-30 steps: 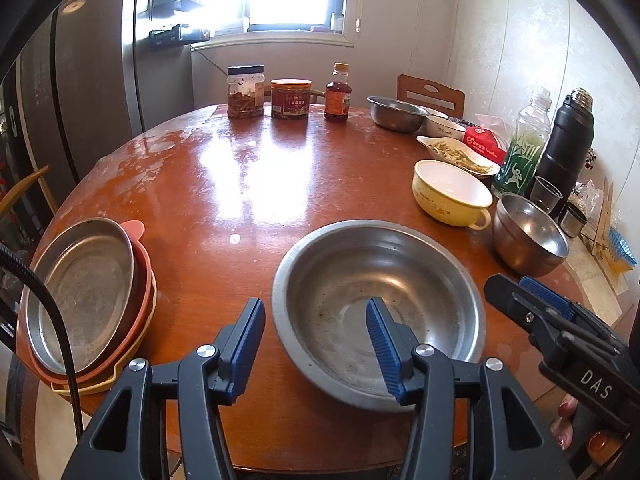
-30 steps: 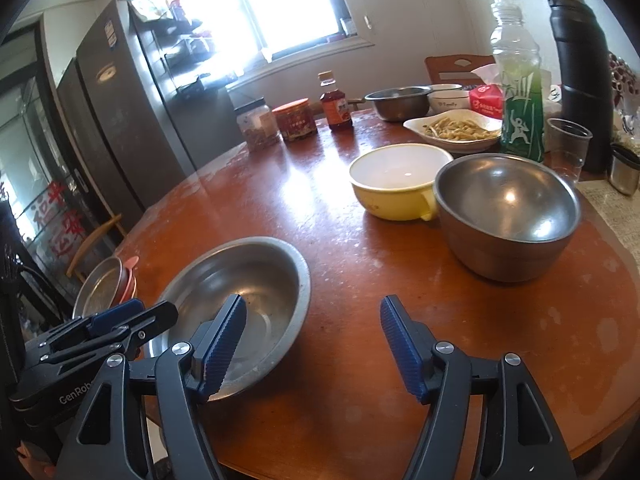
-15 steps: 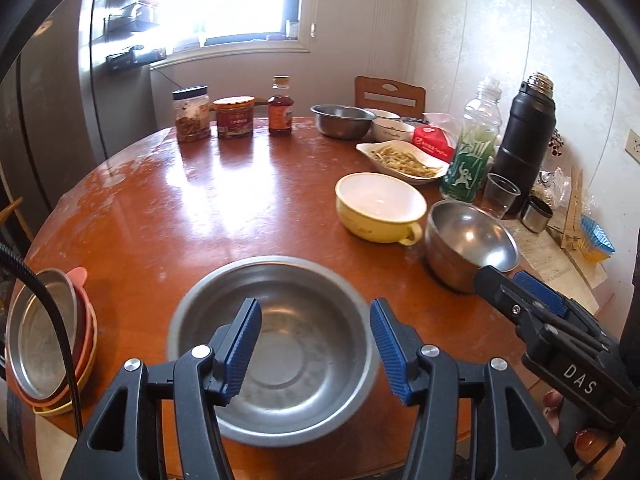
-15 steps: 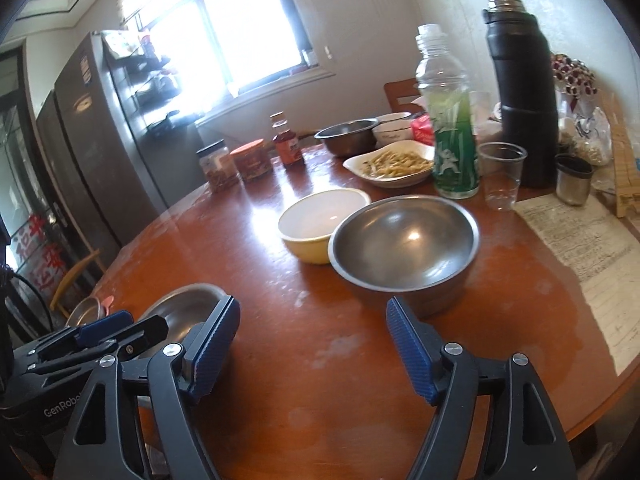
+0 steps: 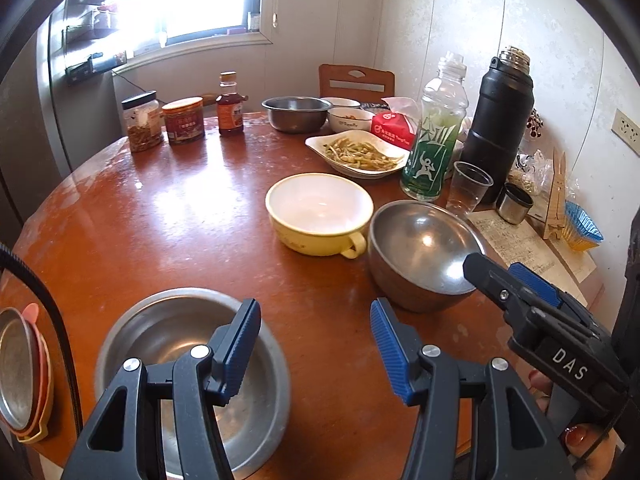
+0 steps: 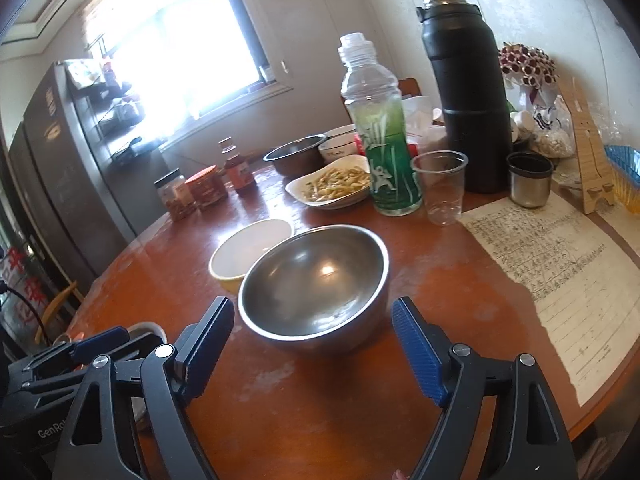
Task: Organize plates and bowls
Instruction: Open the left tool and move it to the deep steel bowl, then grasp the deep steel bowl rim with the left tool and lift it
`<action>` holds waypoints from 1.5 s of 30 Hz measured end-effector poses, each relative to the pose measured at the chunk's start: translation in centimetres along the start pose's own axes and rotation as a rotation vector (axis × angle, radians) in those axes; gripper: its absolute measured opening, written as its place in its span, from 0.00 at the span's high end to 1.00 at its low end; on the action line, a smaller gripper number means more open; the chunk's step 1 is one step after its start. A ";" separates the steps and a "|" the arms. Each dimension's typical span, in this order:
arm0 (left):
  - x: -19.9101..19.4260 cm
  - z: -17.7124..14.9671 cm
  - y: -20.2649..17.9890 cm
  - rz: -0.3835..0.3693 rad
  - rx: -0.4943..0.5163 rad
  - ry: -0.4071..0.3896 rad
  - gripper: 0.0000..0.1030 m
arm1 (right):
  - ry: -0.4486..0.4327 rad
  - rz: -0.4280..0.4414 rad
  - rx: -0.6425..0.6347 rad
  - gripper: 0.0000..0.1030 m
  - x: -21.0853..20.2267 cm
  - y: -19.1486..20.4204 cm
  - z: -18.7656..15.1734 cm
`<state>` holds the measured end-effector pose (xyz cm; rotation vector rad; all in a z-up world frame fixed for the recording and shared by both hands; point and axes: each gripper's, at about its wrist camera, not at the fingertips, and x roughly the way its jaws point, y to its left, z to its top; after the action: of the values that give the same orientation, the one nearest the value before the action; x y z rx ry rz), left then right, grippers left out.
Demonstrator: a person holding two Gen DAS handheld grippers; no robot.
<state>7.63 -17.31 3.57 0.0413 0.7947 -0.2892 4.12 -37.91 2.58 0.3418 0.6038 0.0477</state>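
Swinging rightward from the wide steel basin point(image 5: 188, 368), right gripper point(image 6: 312, 344) spreading wider before deep steel bowl point(image 6: 316, 280), left gripper point(image 5: 316, 344) spread, empty.

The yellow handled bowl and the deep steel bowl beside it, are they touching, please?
Cannot tell. In the left wrist view the yellow handled bowl has its handle right at the deep steel bowl, with no plain gap; the right wrist view overlaps them.

Light source: daylight from the window point(image 5: 188, 0), overexposed to plain white in both views.
Glare: broad sheen on the worktop point(image 5: 192, 208); highlight inside the steel bowl point(image 6: 316, 280).
Shadows: soft, falling toward the cameras.
Distortion: strong fisheye curvature; black vignette at corners.
Focus: generally sharp; slight softness at edges.
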 end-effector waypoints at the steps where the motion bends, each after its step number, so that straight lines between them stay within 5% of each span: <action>1: 0.4 0.3 -0.3 -0.008 -0.002 0.010 0.44 | 0.015 -0.001 0.009 0.17 0.4 -0.5 0.2; 16: 5.0 3.0 -3.6 -0.046 0.012 0.067 0.41 | 0.034 -0.065 0.098 0.09 3.6 -5.7 3.1; 25: 7.0 3.3 -4.6 -0.036 0.025 0.106 0.41 | 0.125 -0.036 0.088 0.09 6.0 -6.7 3.4; 30: 8.0 3.0 -4.9 -0.015 0.035 0.139 0.38 | 0.104 -0.007 0.087 0.09 6.1 -7.4 3.4; 45: 9.7 2.7 -3.9 -0.040 -0.068 0.194 0.34 | 0.165 0.057 -0.016 0.64 8.4 -5.3 2.6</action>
<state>14.89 -23.83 -1.17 -0.0110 0.9980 -0.2991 12.26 -42.44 -1.79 0.3417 0.7562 0.1364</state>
